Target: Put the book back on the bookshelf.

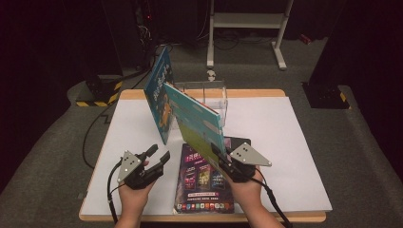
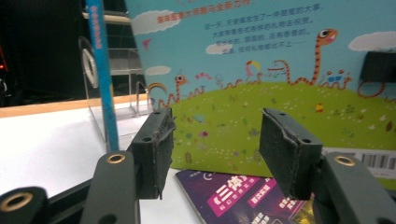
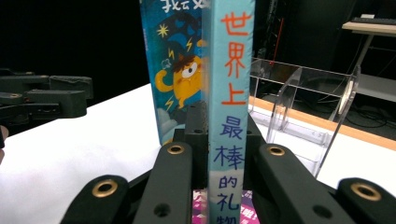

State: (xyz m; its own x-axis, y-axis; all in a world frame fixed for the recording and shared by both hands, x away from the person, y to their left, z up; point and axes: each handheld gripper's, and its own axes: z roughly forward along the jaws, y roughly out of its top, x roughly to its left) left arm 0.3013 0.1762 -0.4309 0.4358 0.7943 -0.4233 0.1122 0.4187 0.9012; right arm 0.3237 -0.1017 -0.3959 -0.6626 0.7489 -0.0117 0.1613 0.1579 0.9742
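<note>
My right gripper (image 1: 219,156) is shut on the lower corner of a teal picture book (image 1: 195,118), which hangs tilted above the table. In the right gripper view its jaws clamp the book's spine (image 3: 231,93). A blue book (image 1: 159,95) with an orange monster on its cover (image 3: 175,70) stands upright against a clear acrylic rack (image 1: 214,95). Flat on the table under the teal book lies a purple book (image 1: 204,183). My left gripper (image 1: 159,154) stands open and empty at the left. Beyond its jaws (image 2: 215,154) I see the teal book's back cover (image 2: 261,70).
The white table top (image 1: 294,142) has free room on its right and far left. Behind the table stand a white metal frame (image 1: 247,23) and a yellow-and-black striped base (image 1: 100,92) on grey carpet. Cables trail across the floor at the left.
</note>
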